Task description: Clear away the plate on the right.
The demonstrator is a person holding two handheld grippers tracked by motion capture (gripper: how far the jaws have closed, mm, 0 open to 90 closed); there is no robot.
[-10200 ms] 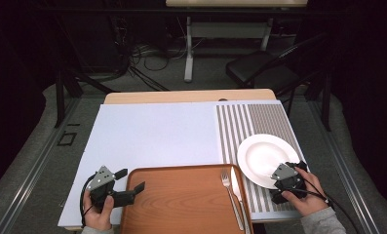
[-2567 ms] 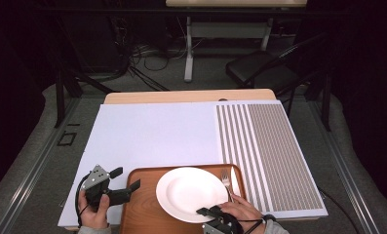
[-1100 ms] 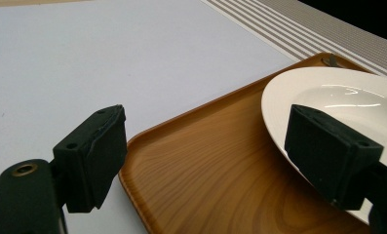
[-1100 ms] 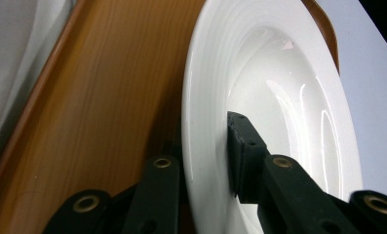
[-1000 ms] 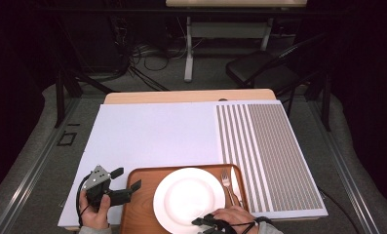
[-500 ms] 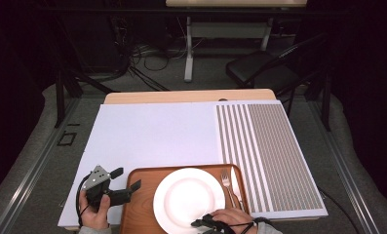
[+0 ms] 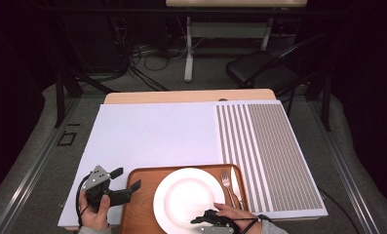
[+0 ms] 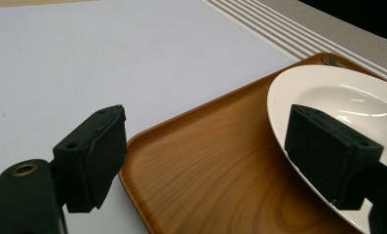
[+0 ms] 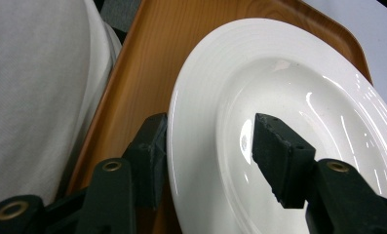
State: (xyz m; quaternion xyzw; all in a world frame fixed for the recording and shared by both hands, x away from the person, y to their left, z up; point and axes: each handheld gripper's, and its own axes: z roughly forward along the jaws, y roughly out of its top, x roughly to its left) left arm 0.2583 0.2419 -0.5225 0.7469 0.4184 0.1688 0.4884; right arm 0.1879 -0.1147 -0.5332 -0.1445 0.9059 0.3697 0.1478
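The left hand-held gripper [image 7: 125, 187] rests at the wooden tray's [image 7: 141, 207] left edge, its jaws wide apart with nothing between them. A white plate [image 7: 188, 200] lies on the tray, a fork [image 7: 227, 183] beside it. The right hand-held gripper [image 7: 208, 219] straddles the plate's near rim; its jaws have just been opening, pads apart
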